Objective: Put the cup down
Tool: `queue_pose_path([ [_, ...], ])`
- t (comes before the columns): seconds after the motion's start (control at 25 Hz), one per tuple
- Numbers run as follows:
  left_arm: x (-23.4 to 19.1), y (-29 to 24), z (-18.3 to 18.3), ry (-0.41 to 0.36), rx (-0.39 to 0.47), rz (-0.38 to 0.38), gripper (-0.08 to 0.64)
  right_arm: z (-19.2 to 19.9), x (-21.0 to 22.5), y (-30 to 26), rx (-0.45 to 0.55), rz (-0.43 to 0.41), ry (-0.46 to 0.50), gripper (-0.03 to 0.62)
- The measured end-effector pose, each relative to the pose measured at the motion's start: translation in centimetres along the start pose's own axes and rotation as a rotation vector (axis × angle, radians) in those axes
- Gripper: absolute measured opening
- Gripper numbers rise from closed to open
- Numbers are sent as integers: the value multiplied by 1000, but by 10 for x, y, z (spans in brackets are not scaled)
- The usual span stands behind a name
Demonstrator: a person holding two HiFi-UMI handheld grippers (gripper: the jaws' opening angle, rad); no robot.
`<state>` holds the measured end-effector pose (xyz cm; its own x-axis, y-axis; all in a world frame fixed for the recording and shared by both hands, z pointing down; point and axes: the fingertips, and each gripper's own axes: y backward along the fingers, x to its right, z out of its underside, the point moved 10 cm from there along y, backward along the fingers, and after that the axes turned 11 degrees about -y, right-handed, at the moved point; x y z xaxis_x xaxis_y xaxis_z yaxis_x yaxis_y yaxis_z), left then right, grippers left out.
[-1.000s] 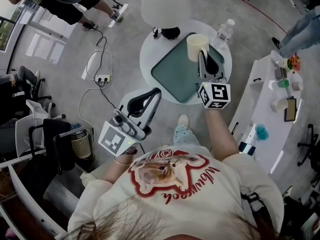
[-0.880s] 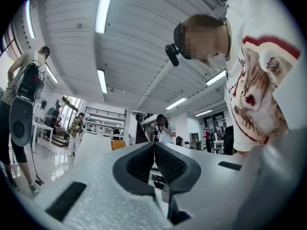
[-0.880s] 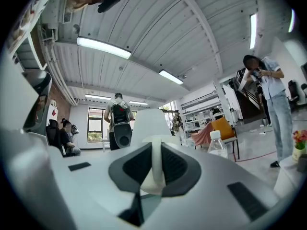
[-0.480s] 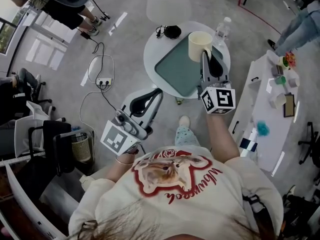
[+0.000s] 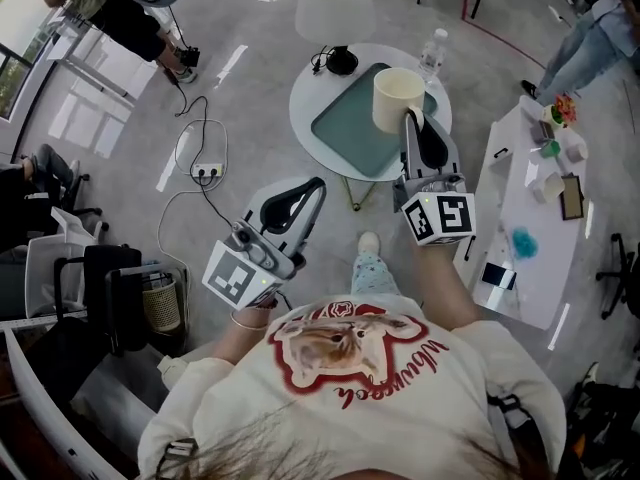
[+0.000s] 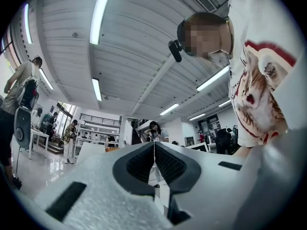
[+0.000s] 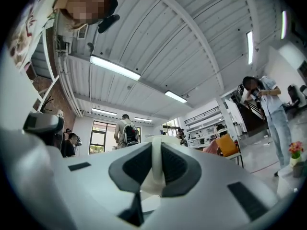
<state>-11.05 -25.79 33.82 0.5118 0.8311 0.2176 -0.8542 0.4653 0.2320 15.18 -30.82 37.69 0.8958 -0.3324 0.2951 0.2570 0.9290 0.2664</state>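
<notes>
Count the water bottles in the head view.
1. The bottle stands at the far edge of the round table, just right of the cup held in the right gripper. The cluttered side table may hide others.

I'm holding the cream cup (image 5: 397,98) by its near side in my right claw (image 5: 410,118), cup showing over the teal tray (image 5: 345,128) on the round white tabletop (image 5: 310,103), clear bottle (image 5: 432,51) standing at the far rim, my left claw (image 5: 318,183) hanging beside the tabletop, over the floor (image 5: 250,118).

Red script (image 5: 392,370) upside down on the shirt (image 5: 470,393), not legible
</notes>
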Motion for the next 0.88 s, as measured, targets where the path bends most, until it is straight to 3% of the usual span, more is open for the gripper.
queue_pose_path([
  [0.44,44,70,-25,-32,17,36,17,-25,-75,84,67,-11,-7,54],
  [0.88,73,103,-46,-27,59,100,17,-48,-129,143,124,-20,-19,54],
])
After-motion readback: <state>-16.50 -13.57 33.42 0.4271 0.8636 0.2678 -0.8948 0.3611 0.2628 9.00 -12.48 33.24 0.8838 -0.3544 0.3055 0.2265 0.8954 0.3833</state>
